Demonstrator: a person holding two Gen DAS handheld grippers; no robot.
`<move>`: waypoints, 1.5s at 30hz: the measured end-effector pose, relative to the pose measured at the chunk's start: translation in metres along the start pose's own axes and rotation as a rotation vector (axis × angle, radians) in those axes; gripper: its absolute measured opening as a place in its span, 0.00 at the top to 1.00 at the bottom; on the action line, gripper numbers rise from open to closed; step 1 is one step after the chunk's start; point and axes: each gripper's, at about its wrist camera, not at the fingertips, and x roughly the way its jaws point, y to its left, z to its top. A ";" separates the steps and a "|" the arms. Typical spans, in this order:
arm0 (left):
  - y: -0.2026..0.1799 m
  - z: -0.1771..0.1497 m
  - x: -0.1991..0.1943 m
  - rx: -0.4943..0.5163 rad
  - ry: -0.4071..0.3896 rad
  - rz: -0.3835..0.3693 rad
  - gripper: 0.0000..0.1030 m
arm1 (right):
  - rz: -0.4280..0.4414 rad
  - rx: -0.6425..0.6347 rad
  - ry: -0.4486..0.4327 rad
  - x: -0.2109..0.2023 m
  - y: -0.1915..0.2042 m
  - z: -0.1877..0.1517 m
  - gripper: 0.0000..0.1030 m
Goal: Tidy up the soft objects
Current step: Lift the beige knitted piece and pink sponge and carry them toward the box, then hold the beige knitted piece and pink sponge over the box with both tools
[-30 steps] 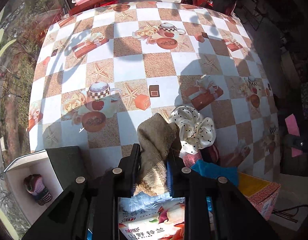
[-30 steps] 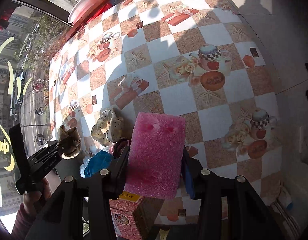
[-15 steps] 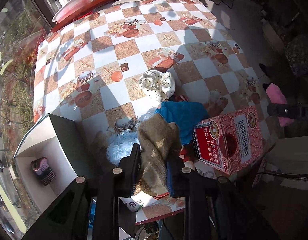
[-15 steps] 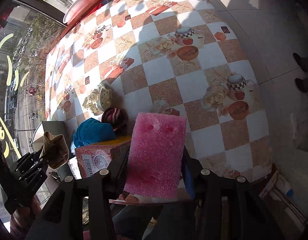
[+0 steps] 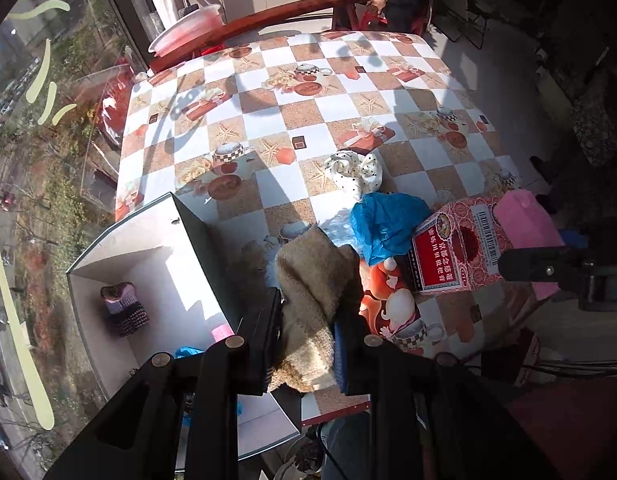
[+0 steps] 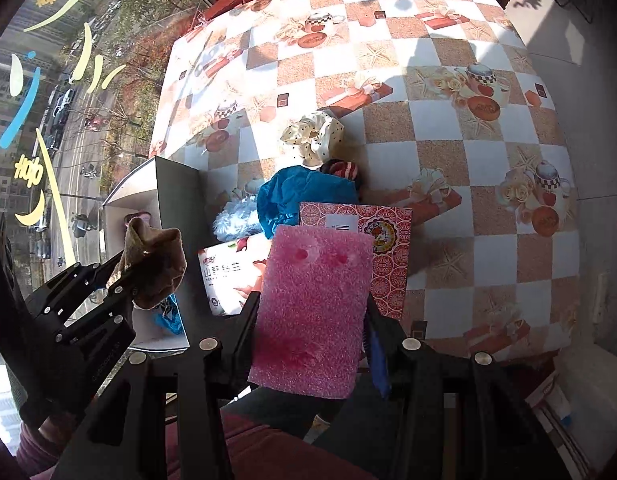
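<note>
Two hand-held grippers each carried one soft object above the near edge of the checked worktop (image 5: 396,168). The left hand-held gripper (image 5: 308,344), pointing steeply down, was clamped narrowly on a brown knitted cloth (image 5: 314,280), which bulged out ahead of its fingertips. To the left of that gripper stood an open white box (image 5: 148,248) holding a small striped knitted item (image 5: 124,308). Ahead and to its right lay a blue cloth (image 5: 388,224), with a cream polka-dot scrunchie (image 5: 354,170) just beyond it and a red patterned carton (image 5: 456,248) beside the blue cloth. The right hand-held gripper (image 6: 308,320) gripped a pink foam sponge (image 6: 314,300) by its two long sides, its upper end standing forward of the fingertips. In the right wrist view the carton lay directly ahead of the sponge, and the left hand-held gripper with its cloth appeared to the left, over the box.
</note>
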 end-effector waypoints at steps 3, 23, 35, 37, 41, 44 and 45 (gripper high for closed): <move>0.022 -0.011 -0.006 -0.071 -0.008 0.012 0.75 | -0.004 -0.073 0.008 0.004 0.026 0.003 0.53; 0.121 -0.084 -0.033 -0.448 -0.066 0.072 0.75 | -0.005 -0.421 0.076 0.035 0.156 0.010 0.53; 0.135 -0.084 -0.025 -0.492 -0.059 0.044 0.75 | -0.004 -0.488 0.067 0.038 0.196 0.011 0.53; 0.136 -0.083 -0.024 -0.490 -0.061 0.043 0.75 | -0.004 -0.483 0.062 0.038 0.198 0.015 0.53; 0.138 -0.082 -0.022 -0.500 -0.057 0.042 0.75 | 0.006 -0.482 0.032 0.034 0.211 0.023 0.53; 0.139 -0.082 -0.020 -0.504 -0.051 0.043 0.75 | 0.011 -0.492 0.022 0.035 0.218 0.024 0.53; 0.140 -0.083 -0.020 -0.505 -0.049 0.043 0.75 | 0.010 -0.497 0.027 0.038 0.220 0.022 0.53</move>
